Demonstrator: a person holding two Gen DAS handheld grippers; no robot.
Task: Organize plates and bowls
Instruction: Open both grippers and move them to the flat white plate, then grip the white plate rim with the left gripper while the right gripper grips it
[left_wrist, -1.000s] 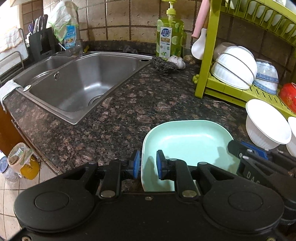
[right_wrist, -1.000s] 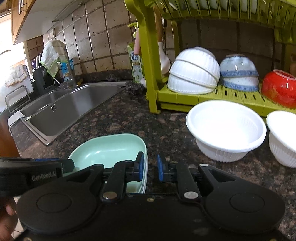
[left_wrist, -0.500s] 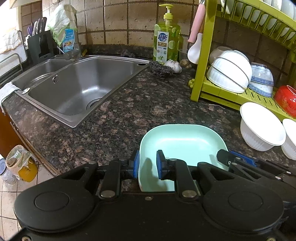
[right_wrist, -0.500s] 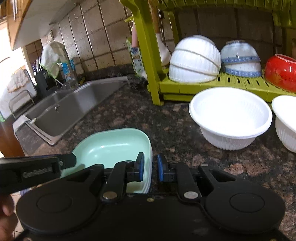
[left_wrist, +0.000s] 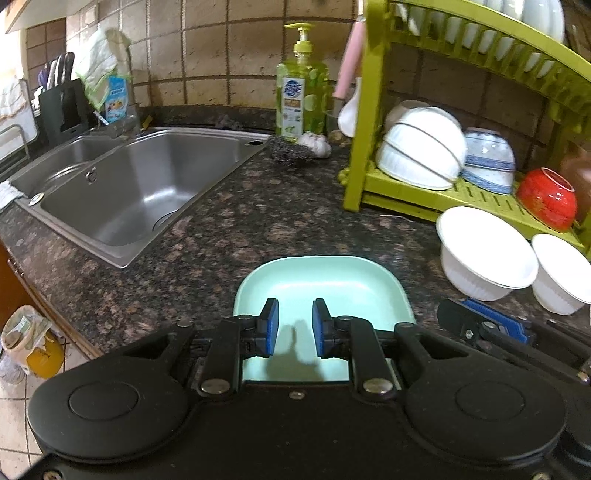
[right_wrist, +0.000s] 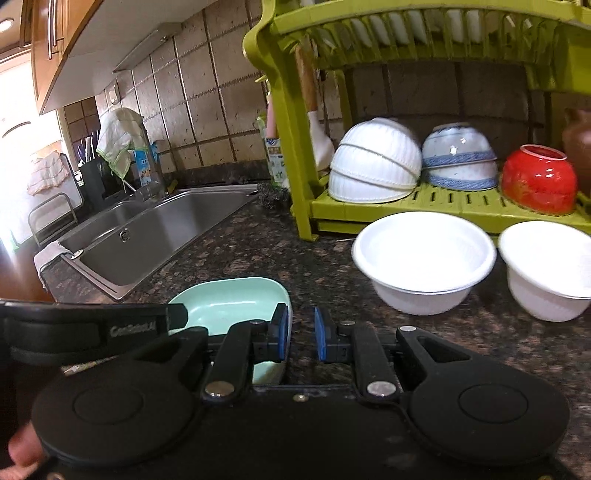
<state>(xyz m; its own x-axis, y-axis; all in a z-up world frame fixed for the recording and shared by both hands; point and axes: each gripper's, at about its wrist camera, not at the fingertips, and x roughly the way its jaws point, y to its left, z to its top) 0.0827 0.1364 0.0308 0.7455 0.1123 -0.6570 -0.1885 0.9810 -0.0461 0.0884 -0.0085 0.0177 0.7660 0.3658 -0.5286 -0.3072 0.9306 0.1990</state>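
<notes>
A mint-green square plate (left_wrist: 321, 284) lies flat on the dark granite counter. My left gripper (left_wrist: 294, 328) hovers over its near half, open by a narrow gap, with nothing between the fingers. My right gripper (right_wrist: 300, 334) is open by a similar gap at the plate's (right_wrist: 229, 299) right rim, its left finger over the rim, and holds nothing. Two white bowls (right_wrist: 424, 258) (right_wrist: 546, 269) stand upright on the counter right of the plate. Behind them the green dish rack (right_wrist: 295, 166) holds upturned white bowls (right_wrist: 373, 158), blue-patterned bowls (right_wrist: 458, 155) and a red bowl (right_wrist: 535, 177).
A steel double sink (left_wrist: 147, 184) takes up the left of the counter. A green soap bottle (left_wrist: 301, 96), a steel scourer (left_wrist: 288, 151) and a garlic bulb (left_wrist: 316, 142) sit by the rack's left post (left_wrist: 354, 147). The counter's front edge drops off at the left.
My left gripper has shifted right: its left finger was outside the plate's left rim, and now both fingers are over the plate. Both views have risen slightly. The plate stays on the counter.
</notes>
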